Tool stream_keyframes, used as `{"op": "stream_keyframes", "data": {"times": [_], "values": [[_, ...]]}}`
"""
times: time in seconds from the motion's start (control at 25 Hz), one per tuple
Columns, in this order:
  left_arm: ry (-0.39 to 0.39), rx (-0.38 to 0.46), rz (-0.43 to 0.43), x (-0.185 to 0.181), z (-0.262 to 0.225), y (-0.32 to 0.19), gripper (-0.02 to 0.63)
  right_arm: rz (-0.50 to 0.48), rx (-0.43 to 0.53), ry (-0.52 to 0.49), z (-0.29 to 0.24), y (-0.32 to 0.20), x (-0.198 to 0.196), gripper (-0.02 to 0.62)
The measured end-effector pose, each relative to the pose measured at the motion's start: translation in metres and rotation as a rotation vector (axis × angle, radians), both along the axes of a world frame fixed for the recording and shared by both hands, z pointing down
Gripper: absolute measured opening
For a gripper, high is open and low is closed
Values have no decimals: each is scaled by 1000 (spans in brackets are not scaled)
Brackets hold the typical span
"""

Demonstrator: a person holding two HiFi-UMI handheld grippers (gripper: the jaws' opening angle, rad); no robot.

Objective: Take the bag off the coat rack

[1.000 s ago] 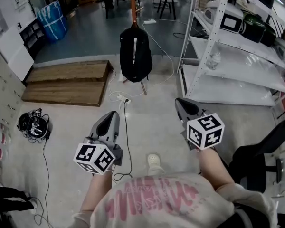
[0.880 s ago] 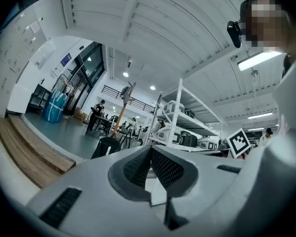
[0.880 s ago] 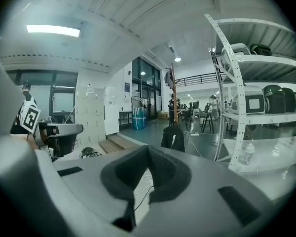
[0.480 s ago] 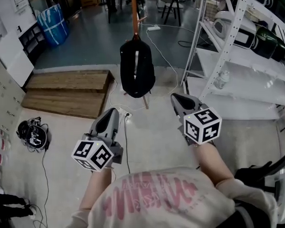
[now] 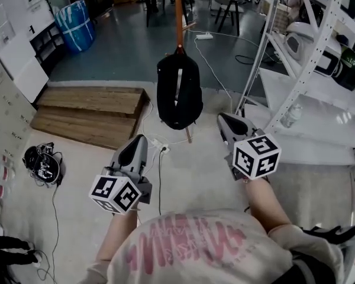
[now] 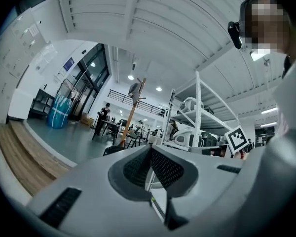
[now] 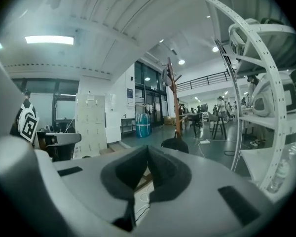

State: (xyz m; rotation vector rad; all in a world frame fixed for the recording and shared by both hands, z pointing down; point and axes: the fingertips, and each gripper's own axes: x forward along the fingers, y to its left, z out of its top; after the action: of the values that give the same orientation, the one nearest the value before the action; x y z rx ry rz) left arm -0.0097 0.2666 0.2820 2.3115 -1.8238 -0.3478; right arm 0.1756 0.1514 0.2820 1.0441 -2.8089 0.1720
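I'm pointing L gripper (image 5: 138, 142) & R gripper (image 5: 226, 119) (both pinched together, empty) toward bag (image 5: 178, 93) hanging on coat rack (image 5: 178, 13).

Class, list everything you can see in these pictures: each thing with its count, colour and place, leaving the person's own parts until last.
bag: one, black, hanging on the coat rack, ahead of both grippers
coat rack: one, orange-brown pole, mid-floor
wooden platform: one, brown, stepped, left of the bag
shelving unit: one, white, right side
bottle: one, clear, on a low shelf
wrapped drum: one, blue, far left
cable bundle: one, black, floor at left
left gripper: one, grey, jaws shut, empty
right gripper: one, grey, jaws shut, empty
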Motion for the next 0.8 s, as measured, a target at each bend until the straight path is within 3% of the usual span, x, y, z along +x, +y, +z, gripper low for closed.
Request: {"op": "stream_keyframes", "data": {"times": [0.24,0.52,0.8], "values": [[22,-79,2,-16,29,-31,5,1,-150,-32,45,-31,-18,6],[53,-79,20,-55,38,-102,5,56,-237,-64,63,-98,-41,6],[48,-62,86,-110,17,-198,5,82,-198,-48,42,-175,-97,6]]}}
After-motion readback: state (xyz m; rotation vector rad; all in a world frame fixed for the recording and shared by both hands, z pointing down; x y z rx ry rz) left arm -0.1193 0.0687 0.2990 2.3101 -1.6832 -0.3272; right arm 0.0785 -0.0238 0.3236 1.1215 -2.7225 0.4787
